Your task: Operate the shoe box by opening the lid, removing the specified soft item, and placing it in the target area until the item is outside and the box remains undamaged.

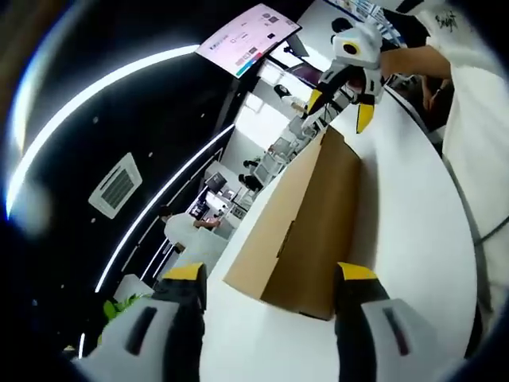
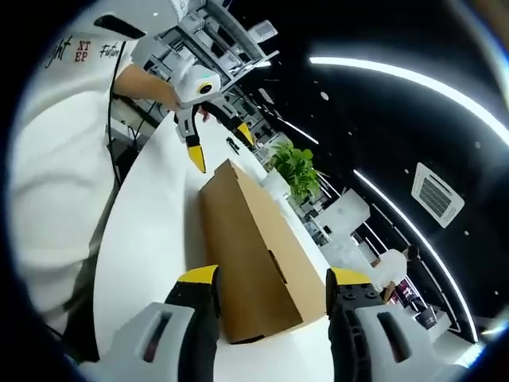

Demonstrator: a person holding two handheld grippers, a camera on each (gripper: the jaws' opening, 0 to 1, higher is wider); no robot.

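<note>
A long brown cardboard shoe box (image 1: 310, 207) lies on the white table (image 1: 413, 239) with its lid down. My left gripper (image 1: 270, 274) stands open at one short end of the box, its yellow-tipped jaws either side of the box corner, not touching. My right gripper (image 2: 272, 277) is open at the opposite short end of the box (image 2: 238, 231). Each gripper appears in the other's view beyond the far end: the right gripper (image 1: 340, 110) and the left gripper (image 2: 221, 147), both open. The soft item is hidden.
A person in a white T-shirt (image 2: 56, 159) stands along the table's (image 2: 151, 239) edge. A green plant (image 2: 296, 171) and shelving lie beyond the box. A wall screen (image 1: 246, 36) hangs high up. Another person (image 1: 187, 231) stands in the background.
</note>
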